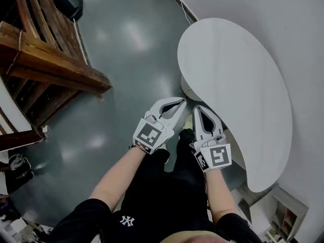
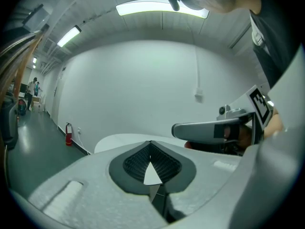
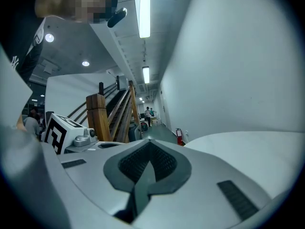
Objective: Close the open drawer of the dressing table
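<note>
One readable mark
A white interlocked "NY" logo (image 1: 126, 220) stands on the person's black shirt (image 1: 157, 201); nothing else can be read.

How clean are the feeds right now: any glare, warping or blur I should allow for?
Head view: sharp, with soft lamp glare on the floor; the table is evenly lit. Left gripper view: fisheye bends the wall, corners go black, the ceiling light is blown out. Right gripper view: same warp, and the right gripper up close looks slightly soft.
</note>
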`<state>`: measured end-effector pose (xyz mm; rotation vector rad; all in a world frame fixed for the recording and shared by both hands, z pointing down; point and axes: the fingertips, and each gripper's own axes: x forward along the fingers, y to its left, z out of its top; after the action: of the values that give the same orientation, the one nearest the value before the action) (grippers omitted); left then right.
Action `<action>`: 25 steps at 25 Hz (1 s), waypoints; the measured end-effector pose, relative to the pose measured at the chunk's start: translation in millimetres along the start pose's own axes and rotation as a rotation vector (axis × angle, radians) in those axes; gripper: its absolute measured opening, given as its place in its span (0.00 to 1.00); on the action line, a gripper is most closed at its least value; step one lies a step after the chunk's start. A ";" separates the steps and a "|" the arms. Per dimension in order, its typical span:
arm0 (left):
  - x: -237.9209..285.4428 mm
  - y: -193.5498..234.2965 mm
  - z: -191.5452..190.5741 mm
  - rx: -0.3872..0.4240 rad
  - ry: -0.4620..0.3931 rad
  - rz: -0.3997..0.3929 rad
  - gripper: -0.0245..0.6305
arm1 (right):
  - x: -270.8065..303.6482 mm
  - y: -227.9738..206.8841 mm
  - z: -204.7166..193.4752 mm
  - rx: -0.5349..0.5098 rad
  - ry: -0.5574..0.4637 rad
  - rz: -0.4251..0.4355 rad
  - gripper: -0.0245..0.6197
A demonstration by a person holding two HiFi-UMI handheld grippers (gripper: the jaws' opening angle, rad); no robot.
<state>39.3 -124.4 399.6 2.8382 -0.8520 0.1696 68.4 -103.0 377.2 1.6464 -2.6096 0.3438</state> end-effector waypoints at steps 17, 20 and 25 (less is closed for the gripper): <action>-59.9 -25.0 132.7 0.002 -0.054 0.096 0.05 | -18.0 41.4 132.5 -0.058 -0.061 0.083 0.06; -67.7 -23.5 150.3 0.006 -0.074 0.112 0.05 | -17.4 48.1 145.7 -0.072 -0.072 0.103 0.06; -73.2 -21.4 171.0 0.017 -0.104 0.126 0.05 | -17.3 55.9 161.3 -0.082 -0.087 0.113 0.06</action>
<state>0.5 -101.4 217.9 2.8304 -1.0569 0.0459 39.9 -97.7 208.1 1.5267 -2.7463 0.1702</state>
